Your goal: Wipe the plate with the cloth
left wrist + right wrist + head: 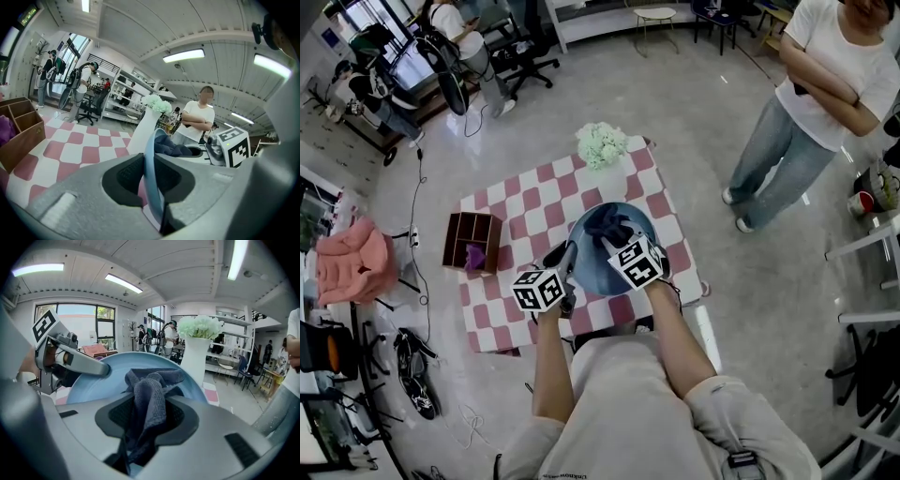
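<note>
Blue plate (151,168) between left jaws

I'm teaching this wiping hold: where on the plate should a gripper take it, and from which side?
Grip the plate by its thin rim, from its left edge, one jaw on each face, as the left gripper does. It stands tilted, so this leaves the inner face free for the cloth.

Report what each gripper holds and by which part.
The left gripper is shut on the plate, by its rim. The right gripper is shut on the cloth, by a bunched fold.
</note>
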A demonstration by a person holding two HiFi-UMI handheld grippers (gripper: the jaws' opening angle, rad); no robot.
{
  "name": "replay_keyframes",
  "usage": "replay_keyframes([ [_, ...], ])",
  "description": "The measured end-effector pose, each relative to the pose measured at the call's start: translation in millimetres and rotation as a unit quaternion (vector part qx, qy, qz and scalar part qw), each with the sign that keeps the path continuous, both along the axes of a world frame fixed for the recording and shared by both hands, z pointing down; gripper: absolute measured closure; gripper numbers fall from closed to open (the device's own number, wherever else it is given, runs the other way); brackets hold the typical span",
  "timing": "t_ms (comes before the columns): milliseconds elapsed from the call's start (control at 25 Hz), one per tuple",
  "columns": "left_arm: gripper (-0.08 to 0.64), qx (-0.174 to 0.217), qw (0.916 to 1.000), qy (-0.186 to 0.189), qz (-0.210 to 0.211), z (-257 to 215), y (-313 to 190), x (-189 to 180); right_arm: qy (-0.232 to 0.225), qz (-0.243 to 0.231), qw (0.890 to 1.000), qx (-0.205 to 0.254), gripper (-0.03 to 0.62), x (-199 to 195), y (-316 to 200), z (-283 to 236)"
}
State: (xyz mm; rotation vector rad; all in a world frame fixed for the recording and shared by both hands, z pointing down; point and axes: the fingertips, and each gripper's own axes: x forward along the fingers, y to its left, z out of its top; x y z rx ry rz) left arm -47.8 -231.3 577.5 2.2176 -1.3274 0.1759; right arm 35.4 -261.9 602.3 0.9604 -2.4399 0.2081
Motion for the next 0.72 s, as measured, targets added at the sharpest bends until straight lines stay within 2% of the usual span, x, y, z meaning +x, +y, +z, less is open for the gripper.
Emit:
replay_keyframes([
  [360, 0.517, -0.002, 0.9999, 0.011, -0.005, 0, -1, -3, 0.009, 0.045, 0.999, -0.015, 0.460, 24, -11, 8],
  [560, 0.517, -0.004, 0.9995, 0.014, -0.027, 4, 7, -19, 0.011, 0.053, 0.998, -0.033, 0.460, 27, -2, 21],
  [720, 0.517, 0.001, 0.9987, 0.034, -0.038, -1, 0, -21, 0.014, 0.051, 0.998, -0.032, 0.460, 32, -3, 21],
])
